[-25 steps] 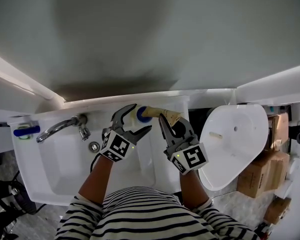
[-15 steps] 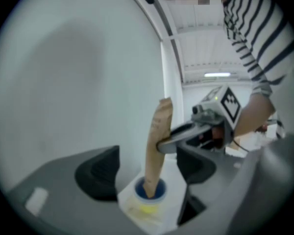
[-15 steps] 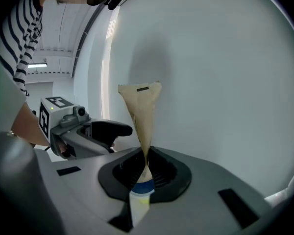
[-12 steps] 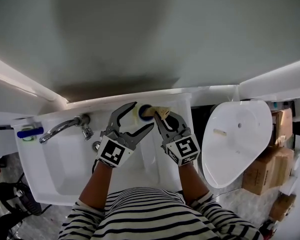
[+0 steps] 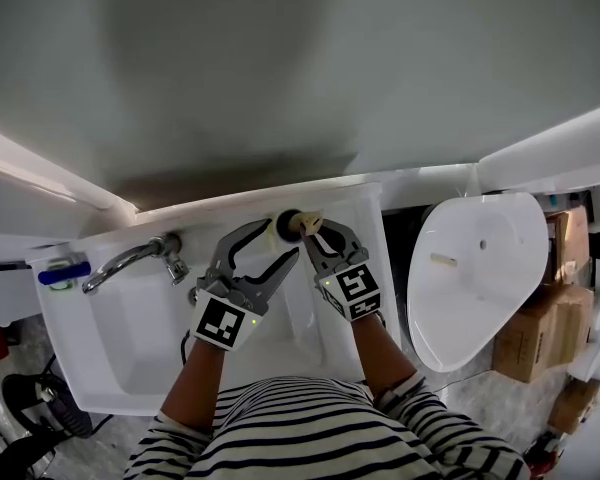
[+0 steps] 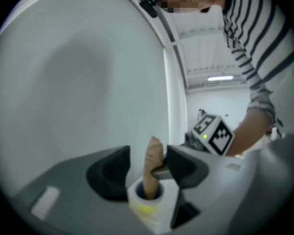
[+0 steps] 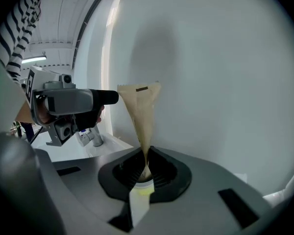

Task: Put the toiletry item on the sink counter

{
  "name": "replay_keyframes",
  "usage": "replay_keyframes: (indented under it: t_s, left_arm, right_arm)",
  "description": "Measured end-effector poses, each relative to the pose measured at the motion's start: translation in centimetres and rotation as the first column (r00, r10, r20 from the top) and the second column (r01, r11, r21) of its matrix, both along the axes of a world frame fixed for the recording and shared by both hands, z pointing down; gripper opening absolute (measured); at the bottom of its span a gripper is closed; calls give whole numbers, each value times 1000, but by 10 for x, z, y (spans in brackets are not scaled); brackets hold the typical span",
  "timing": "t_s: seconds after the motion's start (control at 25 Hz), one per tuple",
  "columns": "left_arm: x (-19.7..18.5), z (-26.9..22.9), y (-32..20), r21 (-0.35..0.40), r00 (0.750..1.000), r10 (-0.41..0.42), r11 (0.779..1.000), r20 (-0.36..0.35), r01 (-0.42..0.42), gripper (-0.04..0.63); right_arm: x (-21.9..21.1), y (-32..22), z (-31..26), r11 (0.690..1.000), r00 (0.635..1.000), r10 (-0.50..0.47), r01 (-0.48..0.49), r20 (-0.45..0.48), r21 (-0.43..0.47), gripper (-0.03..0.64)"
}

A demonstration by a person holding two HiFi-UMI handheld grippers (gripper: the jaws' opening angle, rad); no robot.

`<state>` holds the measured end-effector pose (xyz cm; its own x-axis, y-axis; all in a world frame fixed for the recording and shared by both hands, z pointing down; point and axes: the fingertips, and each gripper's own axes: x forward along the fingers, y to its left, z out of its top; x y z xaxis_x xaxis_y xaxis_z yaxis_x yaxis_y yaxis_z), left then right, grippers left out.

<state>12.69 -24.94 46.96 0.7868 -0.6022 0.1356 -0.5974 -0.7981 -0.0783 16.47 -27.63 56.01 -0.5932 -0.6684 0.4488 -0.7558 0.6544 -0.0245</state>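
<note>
Mid-frame, the right gripper (image 7: 146, 166) clenches the crinkled, flat tan tube (image 7: 139, 109), upright in a round white cup (image 6: 146, 203) at the glossy sink's (image 5: 352, 211) back ledge. The left gripper's (image 6: 147, 156) jaws are closing round the cup.

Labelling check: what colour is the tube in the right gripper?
Tan tube; best in right gripper view.

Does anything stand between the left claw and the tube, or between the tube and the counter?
Nothing visible. The tube, pinched in the right claw, stands between the left claw's closing jaws; only air separates it from the counter.
</note>
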Motion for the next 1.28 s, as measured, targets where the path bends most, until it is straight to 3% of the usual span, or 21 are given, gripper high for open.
replay_keyframes:
  t_s: [0.16, 0.4, 0.56, 1.12, 1.28]
  left_arm:
    - [2, 0, 7, -6, 1000, 2, 1000, -12, -2, 210]
    - [-5, -11, 7, 28, 1000, -6, 1000, -9, 6, 95]
    - [-12, -13, 6, 38, 1000, -13, 999, -9, 13, 54]
    - [-18, -17, 17, 25, 999, -30, 999, -28, 31, 52]
    - [-21, -19, 19, 15, 998, -40, 999, -50, 41, 52]
  right_arm:
    - [-5, 0, 8, 1000, 999, -19, 19, -30, 2, 25]
    - [-8, 2, 12, 999, 997, -40, 42, -63, 17, 26]
    - [-10, 2, 16, 999, 996, -42, 44, -77, 25, 26]
    - [-8, 6, 24, 999, 987, -49, 51, -156, 8, 30]
    - [-8, 7, 19, 999, 988, -37, 40, -152, 17, 80]
